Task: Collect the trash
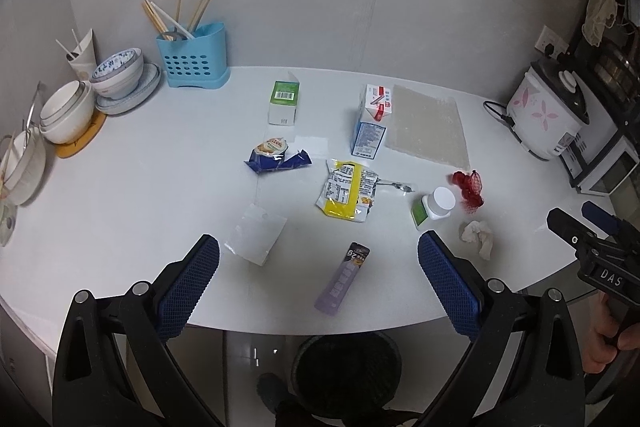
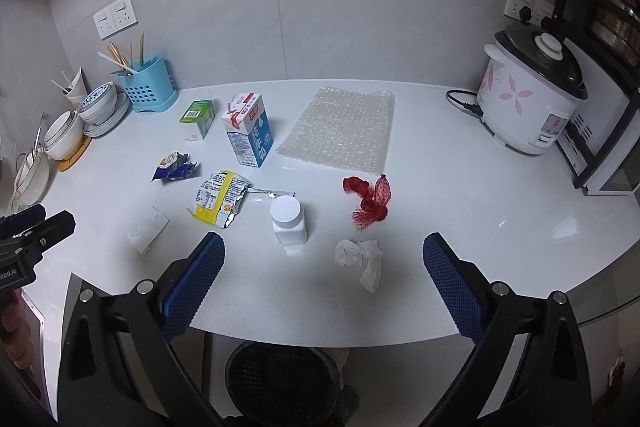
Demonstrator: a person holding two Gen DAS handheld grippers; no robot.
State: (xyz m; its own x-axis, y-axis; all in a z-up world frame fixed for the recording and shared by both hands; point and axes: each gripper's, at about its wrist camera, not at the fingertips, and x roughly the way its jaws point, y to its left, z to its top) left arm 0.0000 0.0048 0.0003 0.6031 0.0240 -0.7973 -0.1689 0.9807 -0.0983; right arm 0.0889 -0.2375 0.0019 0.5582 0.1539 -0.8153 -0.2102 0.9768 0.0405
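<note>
With both hand-held grippers, left (image 1: 318, 277) and right (image 2: 324, 277), spread wide and empty, best start: right closes on crumpled tissue (image 2: 362, 259) at 12 o'clock, then drops it into bin (image 2: 280, 383) at 6 o'clock below the desk (image 2: 480, 227).

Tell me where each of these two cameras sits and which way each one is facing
Left wrist: on the left gripper, above the counter's near edge facing the wall; open blue fingers frame a purple sachet; the right gripper shows at right.
Right wrist: on the right gripper, further right, same heading; open fingers frame a crumpled tissue; the left gripper shows at left.
Shared: milk carton, red net, black bin.
</note>
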